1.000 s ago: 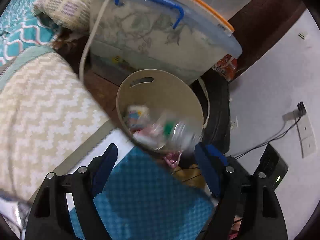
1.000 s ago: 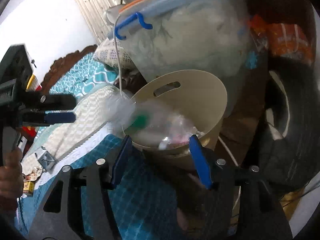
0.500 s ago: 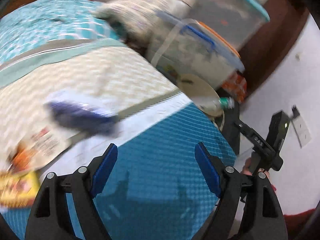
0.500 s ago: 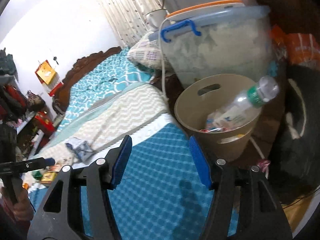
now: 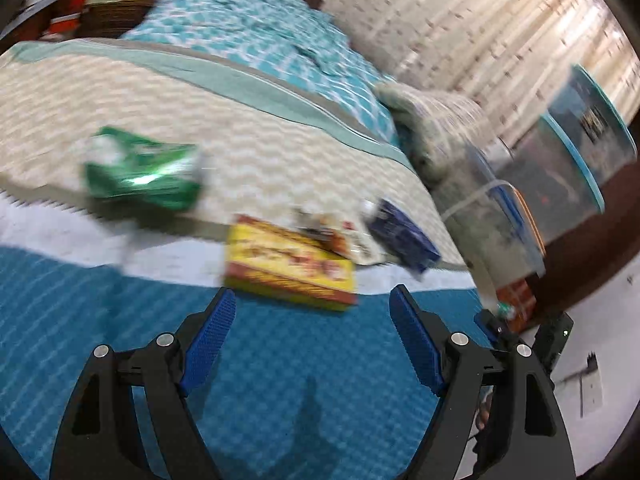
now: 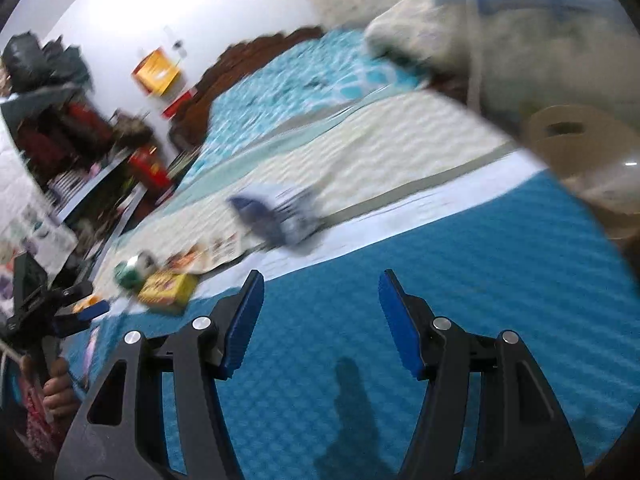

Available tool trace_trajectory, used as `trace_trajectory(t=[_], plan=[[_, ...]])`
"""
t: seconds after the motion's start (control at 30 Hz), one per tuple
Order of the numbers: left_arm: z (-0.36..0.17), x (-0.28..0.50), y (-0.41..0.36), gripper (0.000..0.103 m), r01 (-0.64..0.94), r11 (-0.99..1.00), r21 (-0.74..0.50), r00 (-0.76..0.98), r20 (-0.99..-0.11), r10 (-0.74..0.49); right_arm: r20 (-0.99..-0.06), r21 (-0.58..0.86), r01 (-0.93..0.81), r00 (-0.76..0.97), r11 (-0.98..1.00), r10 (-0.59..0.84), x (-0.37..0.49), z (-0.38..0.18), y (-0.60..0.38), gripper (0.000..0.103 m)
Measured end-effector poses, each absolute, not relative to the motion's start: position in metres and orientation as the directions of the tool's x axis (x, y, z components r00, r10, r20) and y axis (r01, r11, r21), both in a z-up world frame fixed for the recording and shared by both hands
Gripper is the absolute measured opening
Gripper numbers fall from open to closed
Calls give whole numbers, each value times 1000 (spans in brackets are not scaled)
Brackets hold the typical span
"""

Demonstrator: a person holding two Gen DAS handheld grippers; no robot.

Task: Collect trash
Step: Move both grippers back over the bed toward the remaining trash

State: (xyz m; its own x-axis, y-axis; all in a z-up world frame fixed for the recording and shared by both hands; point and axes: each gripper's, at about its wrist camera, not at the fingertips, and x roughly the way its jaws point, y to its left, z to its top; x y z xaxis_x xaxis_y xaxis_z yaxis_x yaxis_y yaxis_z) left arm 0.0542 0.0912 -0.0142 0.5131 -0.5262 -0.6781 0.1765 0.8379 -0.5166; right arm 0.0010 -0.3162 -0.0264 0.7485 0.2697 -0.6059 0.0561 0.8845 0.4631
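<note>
Trash lies on the bed: a yellow box [image 5: 290, 266], a green packet [image 5: 144, 172], a dark blue wrapper [image 5: 402, 236] and a flat printed wrapper [image 5: 344, 236]. My left gripper [image 5: 312, 334] is open and empty, just short of the yellow box. My right gripper [image 6: 320, 316] is open and empty above the blue mat [image 6: 440, 300], with the blue wrapper [image 6: 276, 216] ahead of it. The yellow box [image 6: 168, 288] and green packet [image 6: 130, 272] show at its left. The beige bin [image 6: 588, 160] stands at the right edge.
Clear storage tubs [image 5: 560, 184] and a pillow [image 5: 432, 120] stand at the bed's far side. A dark cluttered shelf [image 6: 68, 128] is at the left wall. The other hand-held gripper [image 6: 48, 304] shows at the left of the right wrist view.
Both grippers have swung away from the bin toward the bed. The plastic bottle dropped into the bin. The left gripper now faces the yellow box, and the right faces the blue wrapper.
</note>
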Motion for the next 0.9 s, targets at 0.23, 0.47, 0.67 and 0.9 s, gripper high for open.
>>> trace_trajectory(t=[0.23,0.47,0.67,0.9], plan=[[-36,51,120,75,126,826,-549,504,-682,-530,-653,474,-58,646,878,395,34,-43,-241,62],[-55,49,122,75,127,811,-572,475,-682,-556,-678,414,-176,595,893,432,69,-33,-183,62],[-64,43,117,75,140,807,-573,455,-687,-567,-727,320,-301,530,898,437,123,-29,-126,66],[-70,36,110,76,156,826,-541,457,-702,-546,-755,205,-307,554,929,350,162,-47,-95,57]])
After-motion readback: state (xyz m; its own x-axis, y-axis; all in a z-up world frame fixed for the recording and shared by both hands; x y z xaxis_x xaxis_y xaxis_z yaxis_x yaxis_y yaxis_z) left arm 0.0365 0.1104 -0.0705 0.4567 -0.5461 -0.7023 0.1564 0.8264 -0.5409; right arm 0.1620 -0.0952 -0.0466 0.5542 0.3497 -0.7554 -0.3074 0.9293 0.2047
